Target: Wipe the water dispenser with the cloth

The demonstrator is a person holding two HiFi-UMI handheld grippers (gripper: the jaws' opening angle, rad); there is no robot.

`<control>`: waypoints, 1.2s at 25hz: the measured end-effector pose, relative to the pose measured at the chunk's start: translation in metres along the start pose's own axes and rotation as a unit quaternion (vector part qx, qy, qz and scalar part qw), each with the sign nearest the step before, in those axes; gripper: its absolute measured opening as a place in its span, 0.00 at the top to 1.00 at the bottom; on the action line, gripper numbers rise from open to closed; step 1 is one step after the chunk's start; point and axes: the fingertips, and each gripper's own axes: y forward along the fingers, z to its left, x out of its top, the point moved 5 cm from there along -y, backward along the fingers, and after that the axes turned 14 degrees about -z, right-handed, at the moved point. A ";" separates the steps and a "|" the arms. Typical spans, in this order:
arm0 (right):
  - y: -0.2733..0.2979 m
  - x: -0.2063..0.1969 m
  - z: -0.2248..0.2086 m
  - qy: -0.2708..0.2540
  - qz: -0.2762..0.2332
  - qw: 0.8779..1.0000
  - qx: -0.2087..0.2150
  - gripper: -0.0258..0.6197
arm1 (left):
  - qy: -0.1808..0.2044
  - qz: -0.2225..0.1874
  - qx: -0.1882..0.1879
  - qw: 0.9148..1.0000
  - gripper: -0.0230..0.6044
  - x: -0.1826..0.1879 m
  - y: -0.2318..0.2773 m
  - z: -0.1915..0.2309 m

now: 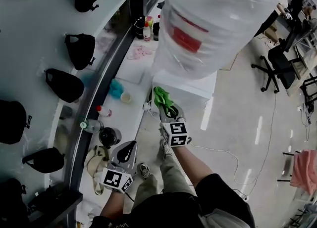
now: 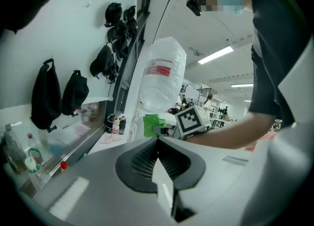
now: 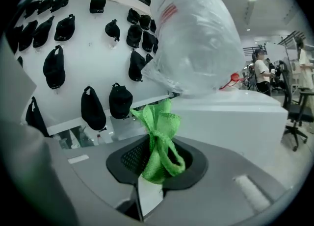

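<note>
right gripper (image 3: 149,180) clamps cloth (image 3: 158,139) | left gripper (image 2: 160,171) closed — empty | dispenser (image 3: 230,117) white | wall (image 3: 81,65): black bags (image 3: 93,107), probably

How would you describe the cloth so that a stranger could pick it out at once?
Find the big plastic-wrapped bottle on the white water dispenser. Close in front of it, the right gripper pinches a bunched mesh cloth. Its bright green stands out against the white dispenser.
</note>
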 end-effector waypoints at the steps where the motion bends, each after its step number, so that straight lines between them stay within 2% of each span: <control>1: 0.009 -0.004 0.001 -0.003 0.002 1.000 0.005 0.83 | 0.000 0.001 0.003 1.000 0.96 -0.003 0.001 0.001; 4: 0.031 -0.014 0.004 -0.007 0.005 1.000 0.011 0.83 | -0.001 0.007 0.011 1.000 0.96 -0.009 0.002 0.004; 8: 0.049 -0.020 0.000 -0.015 -0.002 1.000 0.000 0.83 | -0.003 0.013 0.014 1.000 0.96 -0.014 0.003 0.007; 15: 0.024 -0.016 -0.033 -0.020 -0.008 0.999 -0.029 0.83 | -0.010 0.012 0.008 1.000 0.96 -0.014 0.014 0.007; 21: -0.025 -0.012 -0.087 -0.018 -0.008 0.996 -0.088 0.83 | -0.013 0.012 -0.001 1.000 0.96 -0.014 0.029 0.010; 30: -0.088 -0.012 -0.159 -0.020 -0.005 0.983 -0.180 0.82 | -0.006 0.015 -0.027 0.999 0.96 -0.015 0.050 -0.002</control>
